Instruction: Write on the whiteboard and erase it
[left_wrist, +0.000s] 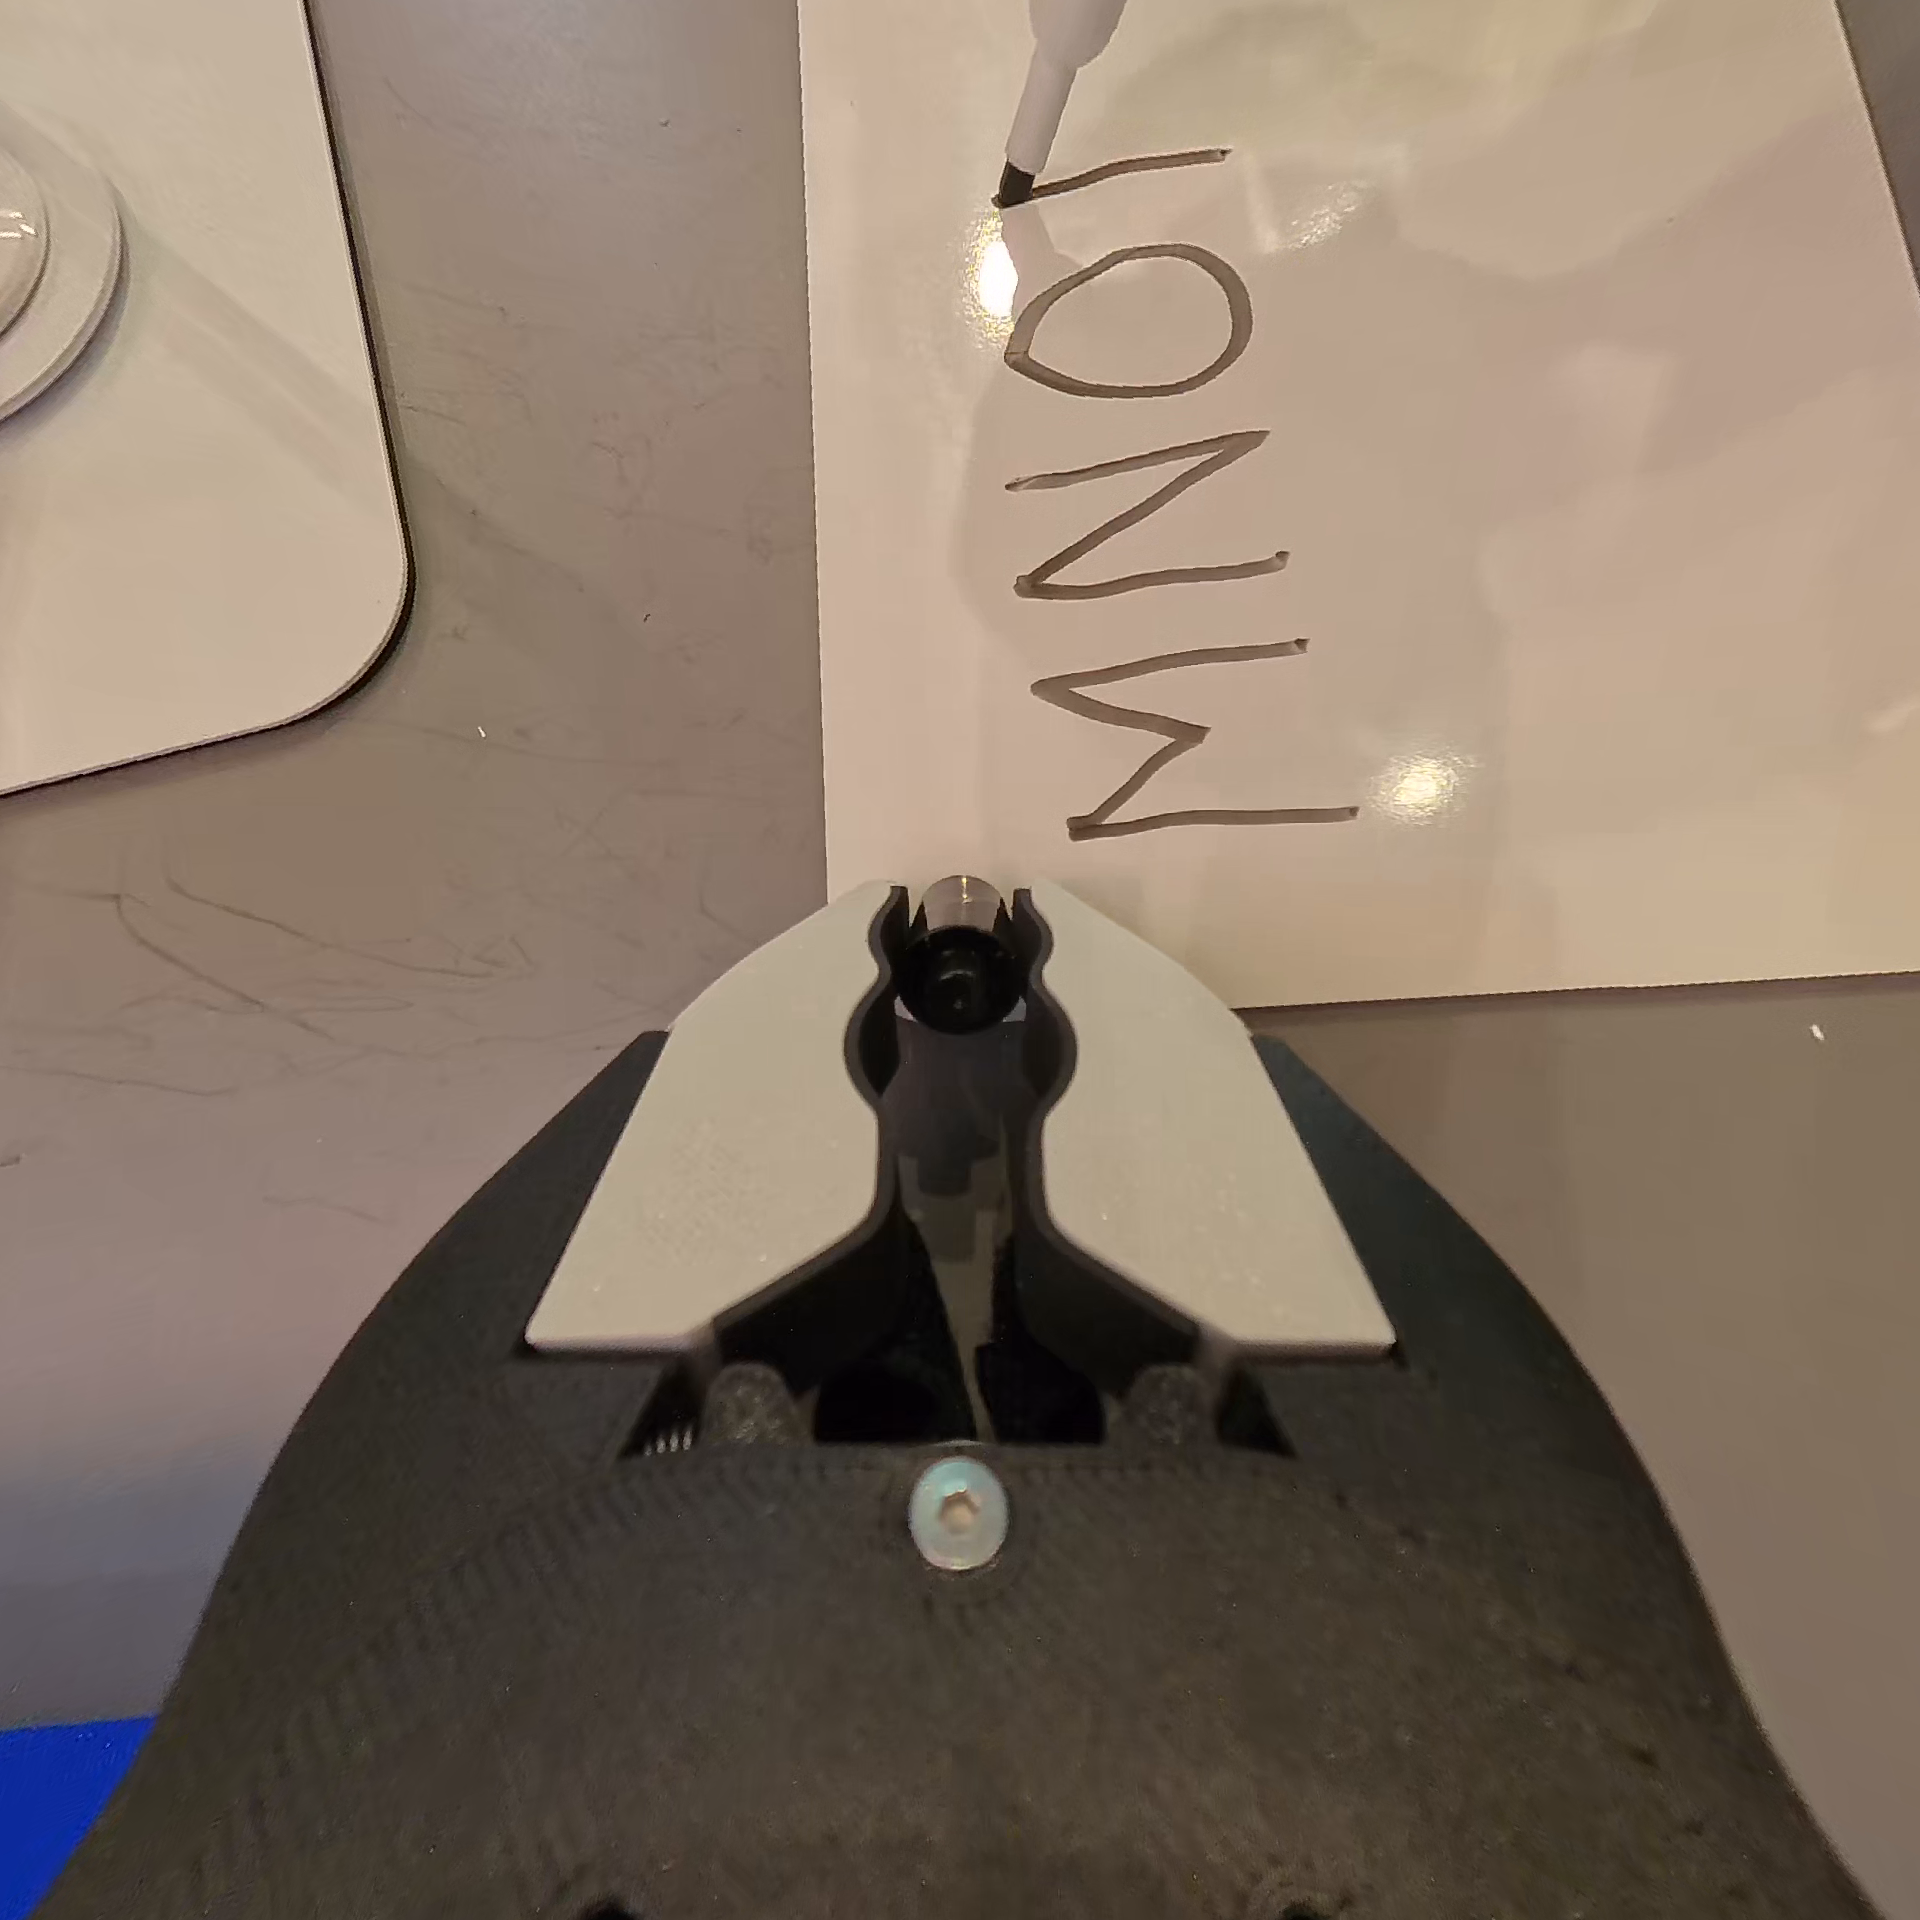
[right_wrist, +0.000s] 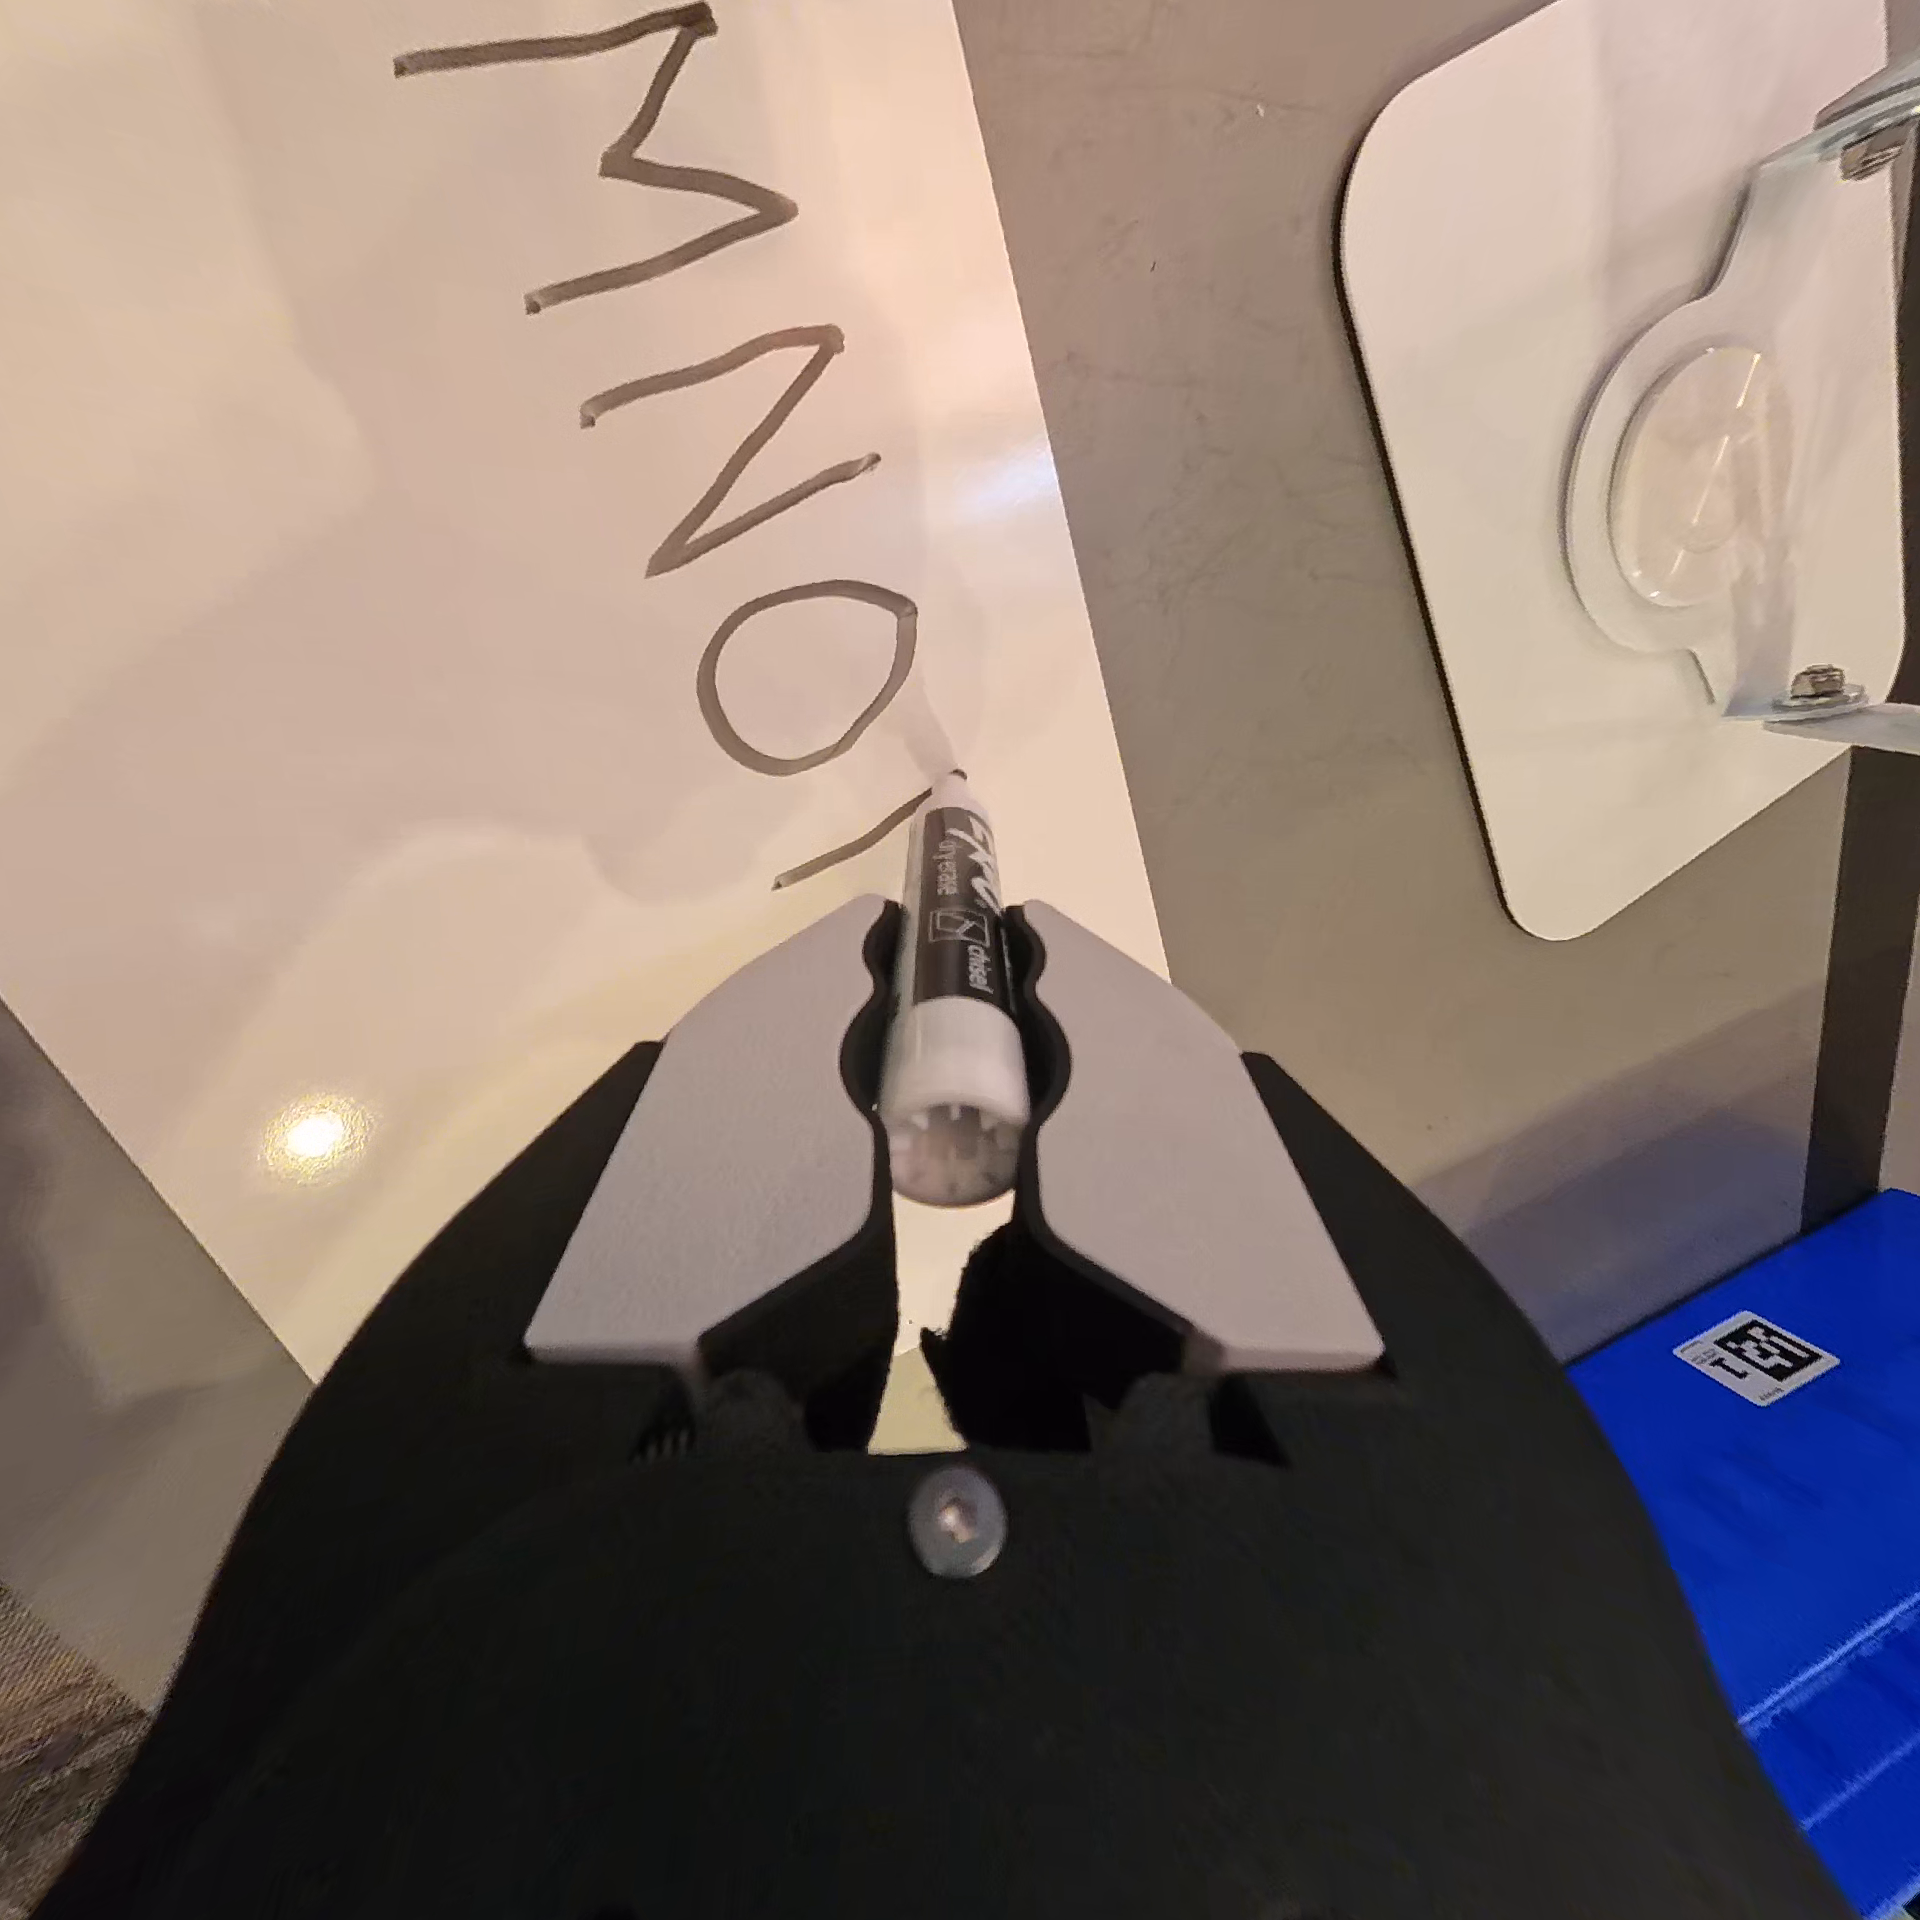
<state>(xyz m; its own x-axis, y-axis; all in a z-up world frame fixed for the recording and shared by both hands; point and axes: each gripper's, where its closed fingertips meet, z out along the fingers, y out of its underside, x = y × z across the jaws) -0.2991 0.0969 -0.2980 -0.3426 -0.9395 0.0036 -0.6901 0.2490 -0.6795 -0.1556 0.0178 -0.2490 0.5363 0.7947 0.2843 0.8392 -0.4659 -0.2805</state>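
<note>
Whiteboard edge lies near the marker pinched by the right hand-held gripper.

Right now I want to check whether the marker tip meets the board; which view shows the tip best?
The left wrist view: the marker tip shows side-on, dark and touching the whiteboard at the end of a stroke. In the right wrist view the marker, clamped in the right claw, is seen end-on, so its barrel mostly hides the tip.
</note>
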